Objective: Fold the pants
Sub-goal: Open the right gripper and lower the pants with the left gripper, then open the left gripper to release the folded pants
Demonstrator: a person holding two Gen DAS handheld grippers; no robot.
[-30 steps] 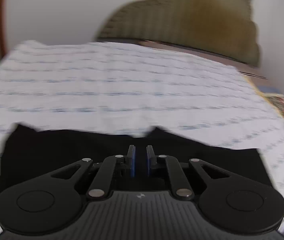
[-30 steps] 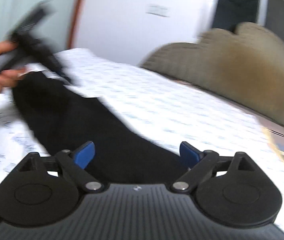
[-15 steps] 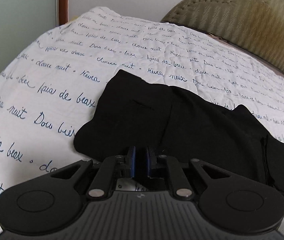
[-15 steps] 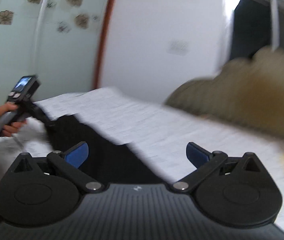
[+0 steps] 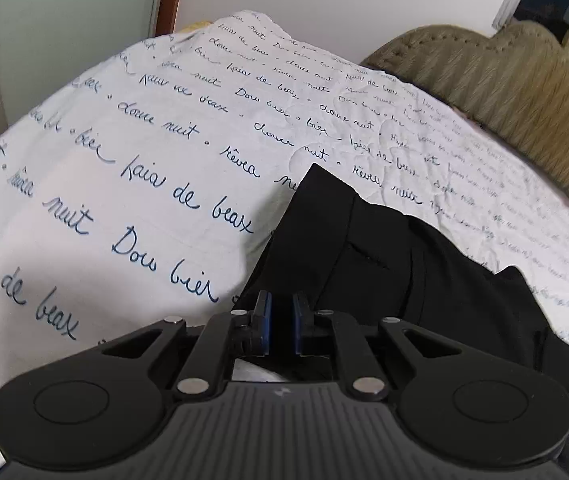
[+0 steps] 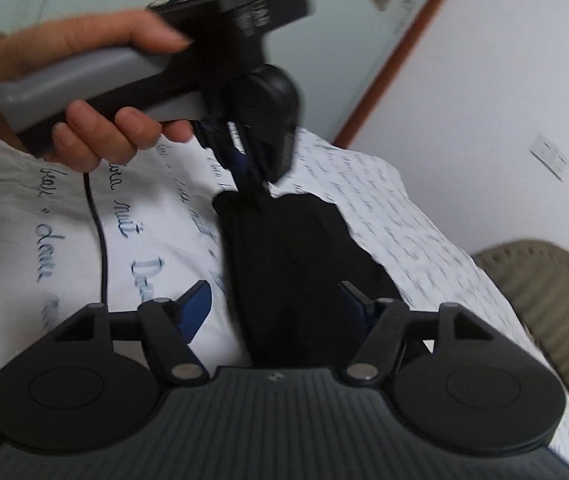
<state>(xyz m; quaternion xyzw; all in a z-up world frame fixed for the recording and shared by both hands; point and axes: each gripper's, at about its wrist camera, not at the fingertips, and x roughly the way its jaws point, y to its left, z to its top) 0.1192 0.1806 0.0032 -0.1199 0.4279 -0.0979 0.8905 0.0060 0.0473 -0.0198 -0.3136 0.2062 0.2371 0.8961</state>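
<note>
The black pants [image 5: 396,264] lie bunched on the script-printed bedsheet [image 5: 132,184], filling the lower centre-right of the left wrist view. The cloth looks soft, light and limp, likely to sag and slide from a loose pinch, so a hem or waistband edge seems the surest hold. The left gripper [image 5: 280,320] has its blue pads drawn narrow on a pinch of that fabric, tilted downward in the person's hand [image 6: 80,92]. The right gripper [image 6: 280,308] hovers over the pants, fingers spread wide and empty.
</note>
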